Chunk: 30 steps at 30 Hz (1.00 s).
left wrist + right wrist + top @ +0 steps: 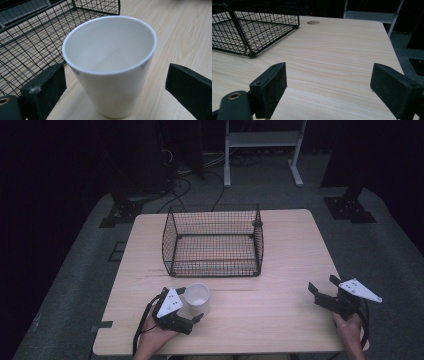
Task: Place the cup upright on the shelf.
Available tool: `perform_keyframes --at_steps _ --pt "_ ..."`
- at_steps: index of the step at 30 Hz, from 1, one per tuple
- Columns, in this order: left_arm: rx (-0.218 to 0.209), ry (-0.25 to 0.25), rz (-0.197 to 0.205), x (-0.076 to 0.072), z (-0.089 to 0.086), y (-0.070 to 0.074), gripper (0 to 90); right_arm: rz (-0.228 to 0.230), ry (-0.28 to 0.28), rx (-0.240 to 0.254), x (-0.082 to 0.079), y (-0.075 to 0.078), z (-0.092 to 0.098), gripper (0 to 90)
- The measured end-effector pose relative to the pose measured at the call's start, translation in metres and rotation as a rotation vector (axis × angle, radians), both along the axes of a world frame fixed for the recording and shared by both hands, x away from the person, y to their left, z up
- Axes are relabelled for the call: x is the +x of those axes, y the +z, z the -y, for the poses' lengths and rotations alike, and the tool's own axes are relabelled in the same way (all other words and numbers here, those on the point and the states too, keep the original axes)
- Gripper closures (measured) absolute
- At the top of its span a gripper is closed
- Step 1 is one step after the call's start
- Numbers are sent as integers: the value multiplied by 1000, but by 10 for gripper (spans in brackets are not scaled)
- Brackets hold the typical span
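A white empty cup (197, 296) stands upright on the wooden table (285, 250), just in front of a black wire basket (214, 265). My left gripper (191, 304) is open with one jaw on each side of the cup; in the left gripper view the cup (112, 75) sits between the jaws, with a clear gap on the right side. At the table's right front my right gripper (322, 284) is open, and nothing lies between its jaws (328, 82). The basket looks empty.
The wire basket (30, 37) rises close behind the cup. In the right gripper view the basket (249, 30) is far off to the left, with a round hole (313, 22) in the tabletop beyond it. A white metal frame (262, 140) stands past the table.
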<state>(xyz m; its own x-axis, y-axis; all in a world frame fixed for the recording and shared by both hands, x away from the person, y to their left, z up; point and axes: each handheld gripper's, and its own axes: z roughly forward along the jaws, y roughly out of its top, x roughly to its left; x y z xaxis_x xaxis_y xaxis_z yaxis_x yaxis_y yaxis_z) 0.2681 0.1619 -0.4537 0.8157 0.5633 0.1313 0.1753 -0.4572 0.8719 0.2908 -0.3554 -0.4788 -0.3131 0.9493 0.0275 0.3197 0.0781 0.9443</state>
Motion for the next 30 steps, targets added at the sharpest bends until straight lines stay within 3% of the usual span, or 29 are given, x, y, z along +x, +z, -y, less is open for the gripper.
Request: perform_keyframes --at_steps 13,30 --pt "61 -8 -39 14 12 1 51 0 1 0 0 0 0 130" --pt "76 -40 -103 25 12 -2 158 2 2 -4 0 0 0 130"
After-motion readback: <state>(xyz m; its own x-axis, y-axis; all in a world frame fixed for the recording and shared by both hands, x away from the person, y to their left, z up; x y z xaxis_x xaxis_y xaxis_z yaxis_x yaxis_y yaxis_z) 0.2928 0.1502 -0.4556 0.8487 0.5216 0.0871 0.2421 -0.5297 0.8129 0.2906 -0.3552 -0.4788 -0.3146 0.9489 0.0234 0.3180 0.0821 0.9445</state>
